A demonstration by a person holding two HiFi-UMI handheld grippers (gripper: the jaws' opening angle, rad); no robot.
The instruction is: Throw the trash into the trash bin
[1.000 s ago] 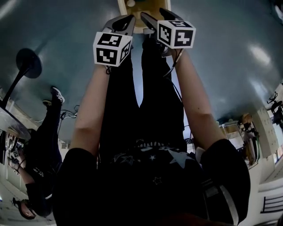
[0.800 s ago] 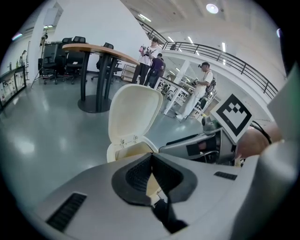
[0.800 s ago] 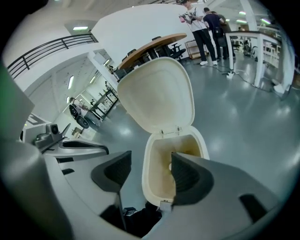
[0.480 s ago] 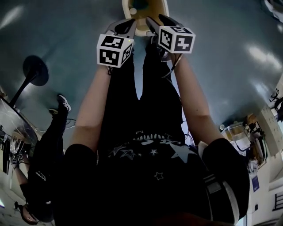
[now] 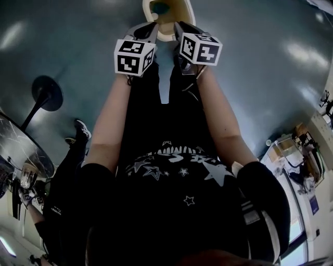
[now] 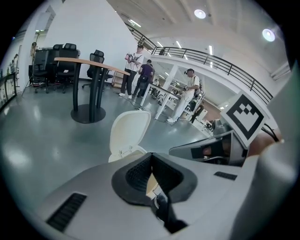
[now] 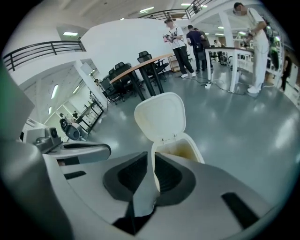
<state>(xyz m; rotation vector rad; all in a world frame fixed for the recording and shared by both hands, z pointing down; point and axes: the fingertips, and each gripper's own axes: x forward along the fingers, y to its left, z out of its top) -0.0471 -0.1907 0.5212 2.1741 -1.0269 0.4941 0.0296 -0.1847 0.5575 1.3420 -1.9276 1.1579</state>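
A cream trash bin (image 5: 179, 8) stands open on the grey floor just beyond both grippers, with something teal (image 5: 160, 8) inside. Its raised lid (image 7: 159, 117) and tan inner wall (image 7: 180, 151) show in the right gripper view, and the lid (image 6: 130, 131) also in the left gripper view. My left gripper (image 5: 148, 28) is shut, its tips (image 6: 151, 155) meeting with nothing between them. My right gripper (image 5: 179, 26) hangs beside it over the bin. Its jaws are closing, with a thin gap (image 7: 152, 161) left and nothing in it.
A round table on a black pedestal (image 5: 47, 93) stands at the left, with a bystander (image 5: 67, 171) near it. A long desk (image 6: 89, 63) with office chairs, and several people (image 6: 187, 93), are further off. The right gripper's body (image 6: 211, 150) is close beside the left one.
Both grippers have lifted a little above the bin, staying side by side. The bin's opening shows more fully at the top of the head view.
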